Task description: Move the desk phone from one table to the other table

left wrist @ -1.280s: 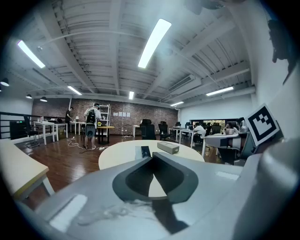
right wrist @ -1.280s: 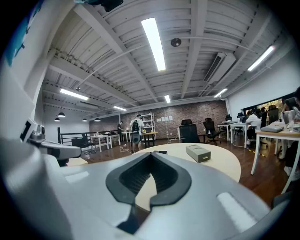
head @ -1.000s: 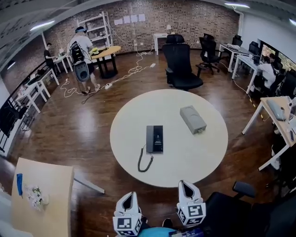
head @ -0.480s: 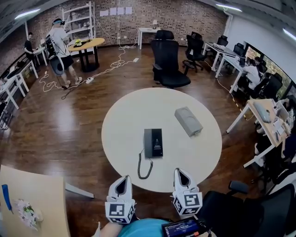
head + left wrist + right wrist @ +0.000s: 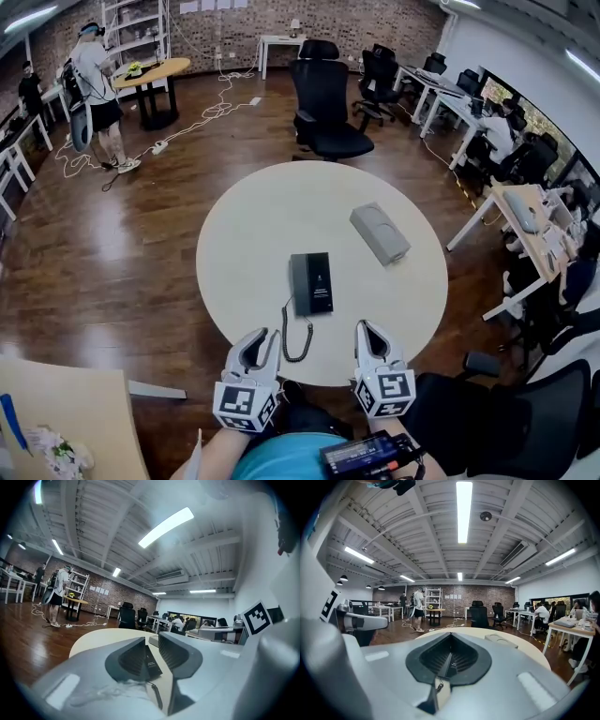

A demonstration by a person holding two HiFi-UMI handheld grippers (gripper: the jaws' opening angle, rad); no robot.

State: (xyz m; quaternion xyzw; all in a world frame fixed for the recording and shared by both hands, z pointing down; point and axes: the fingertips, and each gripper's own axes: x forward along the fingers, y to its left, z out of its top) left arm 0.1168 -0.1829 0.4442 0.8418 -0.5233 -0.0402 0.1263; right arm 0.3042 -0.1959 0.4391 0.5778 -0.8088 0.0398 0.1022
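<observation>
while the left hand-held gripper hangs just off the near edge of the round bench, its jaws are opening. nothing is caught between them. the desk phone is only sighted through the gap in the left gripper view, farther along the bench. the right hand-held gripper is held closed and empty, jaws together, at the same near edge.

the desk phone is laid flat near the middle of the round bench, a little toward the near edge. its coiled cord is trailed toward that edge and ends between the two grippers. a grey box is set apart from it, toward the right edge.

the opening left jaws are judged to be preparation for a grasp. the phone is not yet touched, so the carry is not begun. a wooden bench off to the left is judged a possible destination. the loose cord is judged likely to drag or snag when the phone is lifted.
</observation>
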